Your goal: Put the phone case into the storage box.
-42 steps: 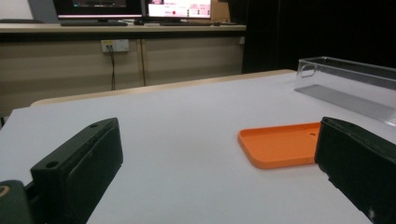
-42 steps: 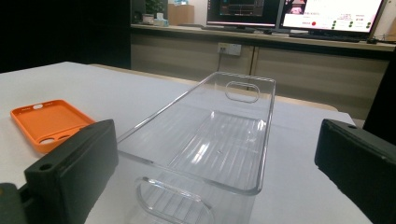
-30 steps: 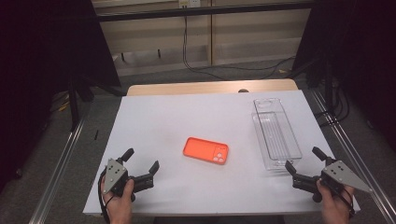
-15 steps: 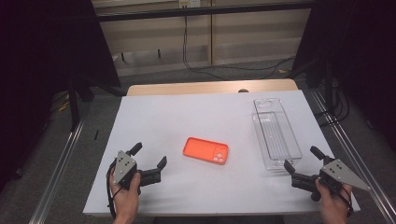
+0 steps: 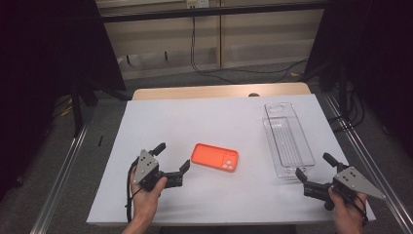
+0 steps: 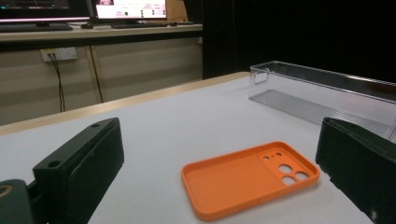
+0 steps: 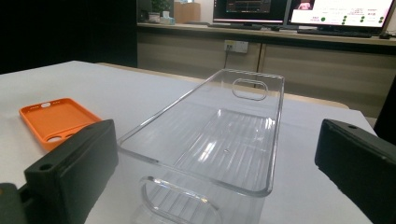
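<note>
An orange phone case [image 5: 215, 158] lies hollow side up on the white table [image 5: 219, 122]; it also shows as the orange phone case [image 6: 250, 175] and orange phone case [image 7: 56, 119]. My left gripper [image 5: 172, 157] stands open just left of it, jaws wide, nothing between them. A clear plastic bin [image 5: 287, 139] lies along the table's right side, empty, also the clear plastic bin [image 7: 219, 135] and clear plastic bin [image 6: 322, 93]. My right gripper [image 5: 315, 165] is open at the bin's near end, its jaws apart and empty.
The table's wooden far edge [image 5: 219, 91] meets a floor with cables. Metal rails [image 5: 63, 170] run along both sides of the table. Monitors [image 7: 299, 11] sit on a bench beyond.
My left gripper has moved forward and to the right, closing in on the orange case. The right gripper has barely shifted near the bin's end.
</note>
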Demonstrator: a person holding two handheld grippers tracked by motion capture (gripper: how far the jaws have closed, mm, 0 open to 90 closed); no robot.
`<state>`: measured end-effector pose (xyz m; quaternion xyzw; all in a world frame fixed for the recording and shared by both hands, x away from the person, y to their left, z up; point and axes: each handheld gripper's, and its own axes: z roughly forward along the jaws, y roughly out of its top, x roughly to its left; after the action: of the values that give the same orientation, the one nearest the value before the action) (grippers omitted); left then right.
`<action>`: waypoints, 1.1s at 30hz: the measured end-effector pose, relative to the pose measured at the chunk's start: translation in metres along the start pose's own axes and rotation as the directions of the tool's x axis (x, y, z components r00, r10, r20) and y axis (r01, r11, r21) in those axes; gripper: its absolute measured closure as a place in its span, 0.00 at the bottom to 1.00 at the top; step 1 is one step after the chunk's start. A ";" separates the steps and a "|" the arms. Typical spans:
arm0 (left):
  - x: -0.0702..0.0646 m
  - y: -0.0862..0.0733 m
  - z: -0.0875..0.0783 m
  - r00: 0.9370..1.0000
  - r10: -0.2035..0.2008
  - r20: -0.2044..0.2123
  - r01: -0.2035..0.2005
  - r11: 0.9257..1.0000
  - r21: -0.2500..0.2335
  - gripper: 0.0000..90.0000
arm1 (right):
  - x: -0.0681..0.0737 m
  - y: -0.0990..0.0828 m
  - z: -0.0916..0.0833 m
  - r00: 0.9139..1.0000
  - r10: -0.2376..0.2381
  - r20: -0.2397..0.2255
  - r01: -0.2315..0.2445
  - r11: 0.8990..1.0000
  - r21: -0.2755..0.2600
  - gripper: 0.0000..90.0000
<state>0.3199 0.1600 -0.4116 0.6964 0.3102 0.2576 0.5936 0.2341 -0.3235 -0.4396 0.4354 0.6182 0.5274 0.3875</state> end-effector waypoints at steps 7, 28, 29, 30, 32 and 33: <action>-0.001 0.000 0.004 1.000 -0.013 0.009 0.013 1.000 -0.006 0.01 | 0.002 0.001 -0.004 1.000 -0.001 0.007 0.001 1.000 -0.004 0.00; -0.003 0.020 0.046 1.000 0.022 0.004 -0.022 1.000 -0.020 0.01 | 0.001 0.000 -0.002 1.000 -0.005 0.012 0.005 1.000 0.000 0.00; -0.003 0.021 0.049 1.000 0.029 0.002 -0.029 0.999 -0.020 0.01 | 0.001 0.000 -0.002 1.000 -0.006 0.012 0.006 1.000 0.002 0.00; -0.004 0.021 0.052 0.999 0.032 0.001 -0.032 0.999 -0.025 0.01 | 0.001 0.000 -0.002 1.000 -0.006 0.011 0.006 1.000 0.003 0.00; -0.005 0.023 0.058 0.999 0.040 0.011 -0.040 0.999 -0.017 0.01 | 0.001 0.000 -0.002 1.000 -0.006 0.010 0.006 1.000 0.002 0.00; -0.006 0.024 0.060 0.999 0.039 0.012 -0.039 0.999 -0.014 0.01 | 0.001 0.000 -0.002 1.000 -0.006 0.009 0.006 1.000 0.001 0.00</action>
<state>0.3630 0.1130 -0.3979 0.7000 0.2912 0.2667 0.5951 0.2320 -0.3235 -0.4389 0.4361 0.6181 0.5237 0.3918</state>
